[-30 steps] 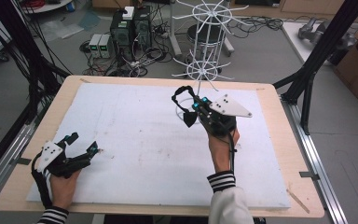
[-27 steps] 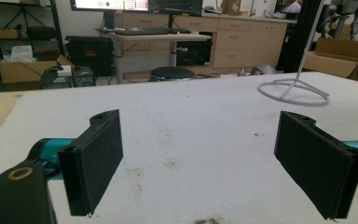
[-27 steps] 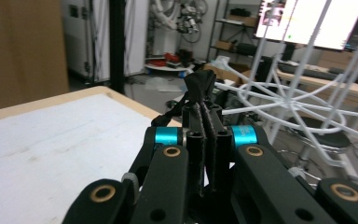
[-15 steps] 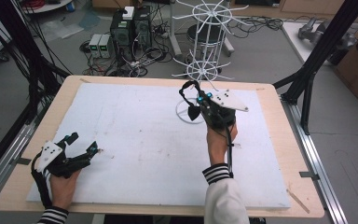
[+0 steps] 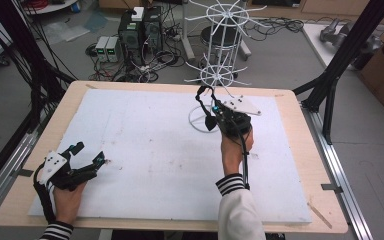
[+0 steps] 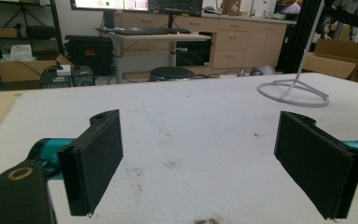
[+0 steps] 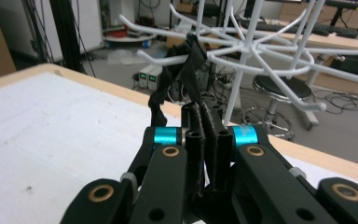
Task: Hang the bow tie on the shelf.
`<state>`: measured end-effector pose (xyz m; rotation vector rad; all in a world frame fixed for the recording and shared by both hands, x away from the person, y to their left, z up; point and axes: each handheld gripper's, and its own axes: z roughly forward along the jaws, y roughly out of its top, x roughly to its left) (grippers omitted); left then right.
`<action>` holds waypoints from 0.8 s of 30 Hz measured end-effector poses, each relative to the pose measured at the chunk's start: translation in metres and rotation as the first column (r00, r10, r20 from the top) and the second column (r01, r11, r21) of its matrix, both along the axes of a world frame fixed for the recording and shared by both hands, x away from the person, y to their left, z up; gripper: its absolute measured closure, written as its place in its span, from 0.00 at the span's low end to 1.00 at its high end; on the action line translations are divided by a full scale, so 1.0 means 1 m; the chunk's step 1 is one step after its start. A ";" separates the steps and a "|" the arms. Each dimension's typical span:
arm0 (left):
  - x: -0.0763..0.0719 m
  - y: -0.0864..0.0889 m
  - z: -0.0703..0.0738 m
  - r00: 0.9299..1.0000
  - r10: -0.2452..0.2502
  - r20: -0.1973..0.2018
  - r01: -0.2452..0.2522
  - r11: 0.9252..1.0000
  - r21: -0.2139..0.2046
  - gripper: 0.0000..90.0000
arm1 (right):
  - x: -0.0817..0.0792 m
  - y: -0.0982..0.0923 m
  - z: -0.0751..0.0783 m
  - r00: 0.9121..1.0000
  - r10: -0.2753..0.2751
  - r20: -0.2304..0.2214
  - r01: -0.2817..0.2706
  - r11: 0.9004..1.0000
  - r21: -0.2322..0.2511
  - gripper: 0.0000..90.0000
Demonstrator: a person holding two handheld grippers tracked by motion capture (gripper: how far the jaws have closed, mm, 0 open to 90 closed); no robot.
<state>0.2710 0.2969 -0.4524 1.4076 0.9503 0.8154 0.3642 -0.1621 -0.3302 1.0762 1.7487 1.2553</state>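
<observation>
- Two grippers show in the high view, one in each of the person's hands, over a white sheet [image 5: 145, 150] on a wooden table [image 5: 290, 100].
- From up high, the left gripper [image 5: 87, 156] sits low near the person's edge of the sheet, and its jaws are spread wide with nothing between them.
- The right gripper [image 5: 207, 107] is far off from it, up near the far side of the sheet, and it pinches a black strap [image 5: 201, 95] that loops up above it.
- A white wire rack [image 5: 220, 50] stands right past the right gripper, and its ring base [image 5: 197, 120] lies on the sheet just beside the jaws.
- From the left gripper view, the left gripper [image 6: 200, 158] has its two black pads far apart, with bare sheet [image 6: 191, 121] between them.
- Far ahead of it and off to the right sits the ring base [image 6: 292, 89] of the rack.
- From the right gripper view, the right gripper [image 7: 208, 144] has its jaws pressed together on the black strap [image 7: 193, 70].
- The strap goes up from the jaws and touches the hub of the wire rack [image 7: 247, 46], where the white arms meet.
- I cannot tell if the strap hangs on an arm or just leans there.
</observation>
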 end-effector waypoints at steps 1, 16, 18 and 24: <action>0.000 0.000 0.000 1.000 0.000 0.000 0.000 1.000 0.001 0.17 | 0.001 0.000 -0.001 1.000 -0.004 -0.004 0.004 1.000 -0.005 0.96; 0.000 0.000 0.000 1.000 0.001 0.000 -0.001 1.000 -0.001 0.17 | -0.001 -0.003 -0.009 0.998 0.041 -0.041 -0.041 0.999 0.006 0.57; 0.000 0.001 0.000 1.000 0.001 -0.002 -0.001 1.000 0.001 0.17 | -0.003 -0.002 -0.010 0.996 0.072 -0.048 -0.072 0.997 -0.009 0.37; 0.001 0.000 0.000 1.000 0.006 -0.006 -0.006 1.000 -0.003 0.17 | -0.020 -0.001 -0.010 0.984 0.177 -0.031 -0.178 0.984 -0.030 0.12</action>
